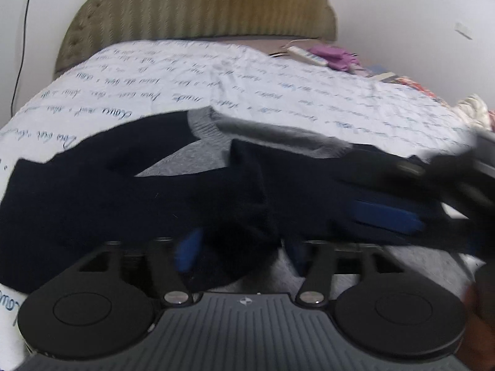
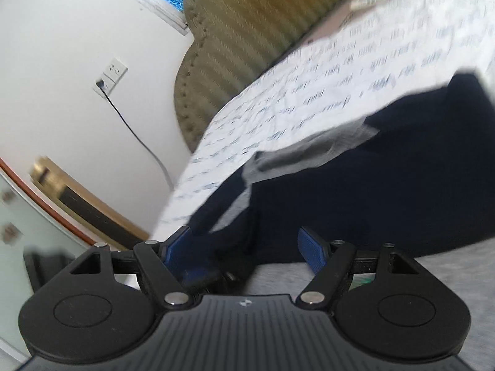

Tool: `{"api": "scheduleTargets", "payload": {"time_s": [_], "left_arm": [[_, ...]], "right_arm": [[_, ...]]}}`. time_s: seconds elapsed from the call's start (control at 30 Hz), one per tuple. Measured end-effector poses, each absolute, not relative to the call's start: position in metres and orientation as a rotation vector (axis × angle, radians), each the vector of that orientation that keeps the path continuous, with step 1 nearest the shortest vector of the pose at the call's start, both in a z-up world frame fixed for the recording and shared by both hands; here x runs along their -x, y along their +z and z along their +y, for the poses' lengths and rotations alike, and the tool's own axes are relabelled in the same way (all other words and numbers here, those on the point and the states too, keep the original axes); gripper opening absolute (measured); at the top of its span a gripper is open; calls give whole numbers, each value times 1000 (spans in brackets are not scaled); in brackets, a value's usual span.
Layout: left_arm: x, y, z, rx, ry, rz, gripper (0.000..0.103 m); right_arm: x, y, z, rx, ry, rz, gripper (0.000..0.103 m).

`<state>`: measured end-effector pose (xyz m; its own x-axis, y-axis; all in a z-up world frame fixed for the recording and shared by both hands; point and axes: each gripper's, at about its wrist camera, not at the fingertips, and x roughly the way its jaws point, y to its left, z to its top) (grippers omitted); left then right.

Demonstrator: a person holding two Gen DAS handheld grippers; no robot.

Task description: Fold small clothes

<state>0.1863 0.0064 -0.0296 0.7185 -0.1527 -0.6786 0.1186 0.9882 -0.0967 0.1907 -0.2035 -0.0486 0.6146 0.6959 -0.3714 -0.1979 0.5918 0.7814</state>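
- Two grippers are seen over a navy-and-grey garment (image 1: 92, 191) on a script-printed bedsheet (image 1: 278, 92).
- Left gripper (image 1: 238, 247): navy fabric is bunched between parted fingers; grip cannot be told.
- Right gripper (image 2: 247, 247): jaws are spread; a wall socket (image 2: 111, 74) is shown only here.

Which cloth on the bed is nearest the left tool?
The navy-and-grey garment, lying right between the left tool's fingers; the purple cloth lies far off near the headboard.

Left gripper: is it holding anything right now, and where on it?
Cannot tell: the navy and grey garment bunches between the left gripper fingers, hiding any grip. Right gripper is open.
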Motion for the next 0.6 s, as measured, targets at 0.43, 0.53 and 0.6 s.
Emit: {"api": "scheduleTargets", "payload": {"time_s": [0.43,0.53,0.6], "left_arm": [[-119,-23,47,-12,-39,712,94],[-118,-24,51,-15,-26,718,94],[-119,-23,54,-18,-8,717,94]], "right_arm": [[-248,-74,-152,-830,673,846,75],[-256,-75,-143,-790,689,857,55],[-259,-75,-139,-759,676,885,28]]}}
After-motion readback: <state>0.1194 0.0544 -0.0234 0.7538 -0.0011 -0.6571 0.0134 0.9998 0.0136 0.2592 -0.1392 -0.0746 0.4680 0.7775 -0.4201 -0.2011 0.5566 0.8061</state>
